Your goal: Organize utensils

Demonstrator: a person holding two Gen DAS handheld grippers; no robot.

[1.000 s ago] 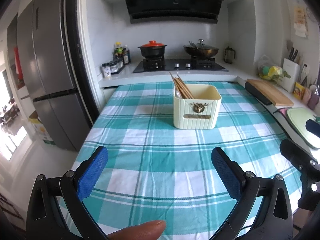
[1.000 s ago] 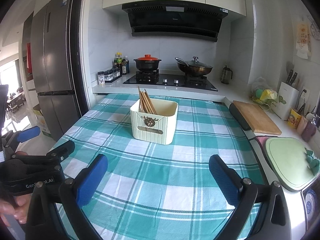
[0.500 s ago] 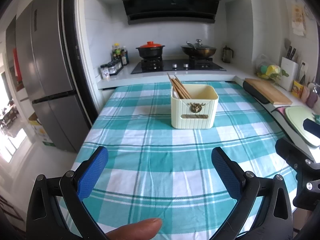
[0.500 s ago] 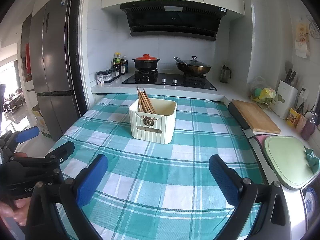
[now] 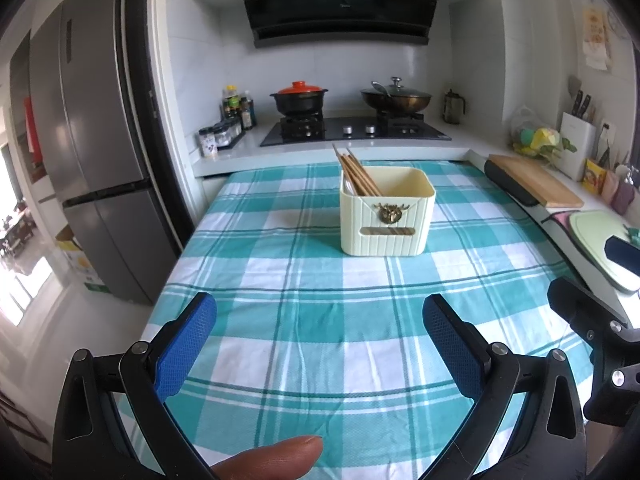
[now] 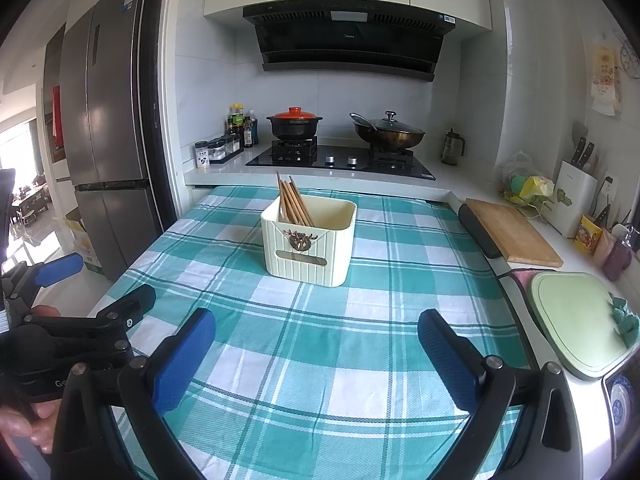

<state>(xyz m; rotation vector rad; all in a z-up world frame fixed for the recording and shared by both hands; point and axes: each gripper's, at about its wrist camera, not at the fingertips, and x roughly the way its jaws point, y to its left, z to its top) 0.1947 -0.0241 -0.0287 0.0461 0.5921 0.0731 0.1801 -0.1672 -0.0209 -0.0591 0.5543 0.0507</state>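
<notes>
A cream utensil holder (image 5: 386, 216) stands on the green checked tablecloth (image 5: 312, 320), with several wooden chopsticks (image 5: 358, 176) leaning in its left side. It also shows in the right wrist view (image 6: 309, 240) with the chopsticks (image 6: 294, 202). My left gripper (image 5: 320, 332) is open and empty, well short of the holder. My right gripper (image 6: 316, 346) is open and empty, also short of it. The left gripper's body (image 6: 72, 328) shows at the left of the right wrist view.
A fridge (image 5: 100, 152) stands to the left. Behind the table is a stove with a red-lidded pot (image 5: 299, 98) and a wok (image 5: 396, 98). A wooden cutting board (image 5: 536, 184) and a green board (image 6: 576, 320) lie on the right counter.
Both grippers have drawn back slightly and risen; the holder sits a little farther away in both views. Both stay open and empty.
</notes>
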